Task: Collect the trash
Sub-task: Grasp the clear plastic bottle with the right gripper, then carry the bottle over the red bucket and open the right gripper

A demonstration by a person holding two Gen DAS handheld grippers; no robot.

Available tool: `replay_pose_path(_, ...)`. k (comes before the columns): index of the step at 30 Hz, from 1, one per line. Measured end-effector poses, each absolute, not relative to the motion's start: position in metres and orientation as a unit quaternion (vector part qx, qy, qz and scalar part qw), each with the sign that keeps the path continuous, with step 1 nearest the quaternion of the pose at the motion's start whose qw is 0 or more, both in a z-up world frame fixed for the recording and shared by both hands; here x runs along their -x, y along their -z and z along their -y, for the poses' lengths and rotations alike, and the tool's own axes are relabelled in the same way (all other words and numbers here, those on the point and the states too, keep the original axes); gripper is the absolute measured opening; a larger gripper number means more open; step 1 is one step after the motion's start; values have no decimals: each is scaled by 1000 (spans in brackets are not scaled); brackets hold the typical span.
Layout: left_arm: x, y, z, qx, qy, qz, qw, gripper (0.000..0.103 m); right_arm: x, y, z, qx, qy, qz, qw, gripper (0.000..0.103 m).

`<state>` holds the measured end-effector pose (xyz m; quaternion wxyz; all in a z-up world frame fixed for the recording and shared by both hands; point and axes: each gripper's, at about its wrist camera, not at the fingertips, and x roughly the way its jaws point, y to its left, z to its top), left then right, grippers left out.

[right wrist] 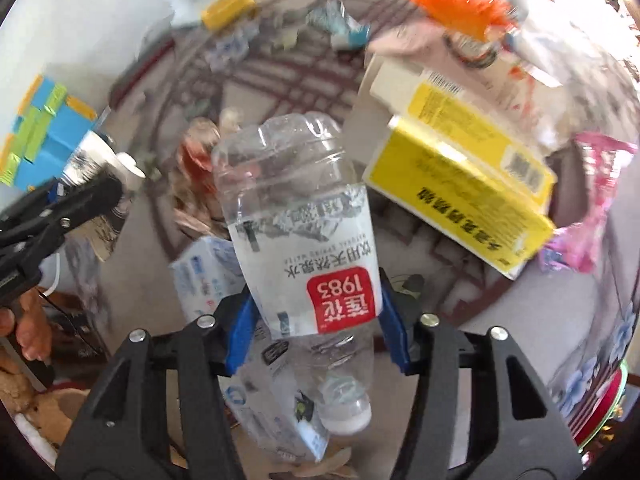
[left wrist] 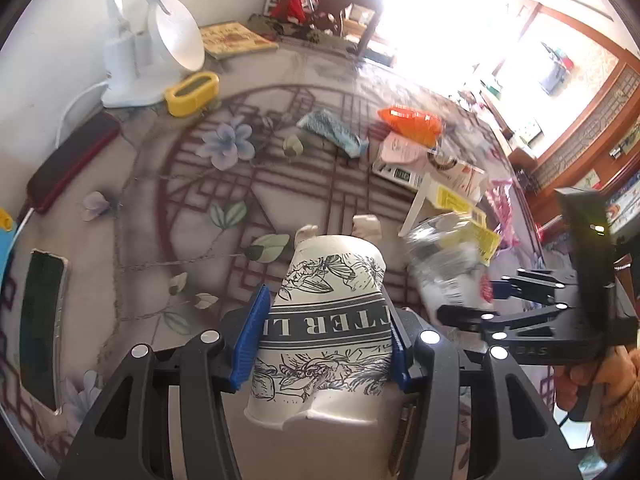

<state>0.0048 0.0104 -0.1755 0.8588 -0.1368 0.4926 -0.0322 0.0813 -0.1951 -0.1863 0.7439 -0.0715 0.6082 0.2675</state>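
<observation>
A paper cup (left wrist: 328, 316), dented at its rim, is clamped between the pads of the left tongs (left wrist: 326, 338), and a crumpled clear water bottle (right wrist: 308, 240) is pinched in the right tongs (right wrist: 316, 320), cap end toward the camera. Both are held above the surface (left wrist: 256, 200). Either thin wall could buckle further and be squeezed out of the grip. Ahead of the right tongs, a yellow box (right wrist: 460, 184) and an orange wrapper (right wrist: 456, 8) could be struck by the protruding bottle and scattered.
</observation>
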Motion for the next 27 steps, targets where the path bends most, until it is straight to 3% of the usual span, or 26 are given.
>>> replay_pose_path(14,8,111,88,101,120,-433,888,49,-12,86,301,-89,-214,-498,836,52)
replay_pose_path(27,14,80,229,52,228,-412,881,49,46,63,450,-193,-112,-441,869,52)
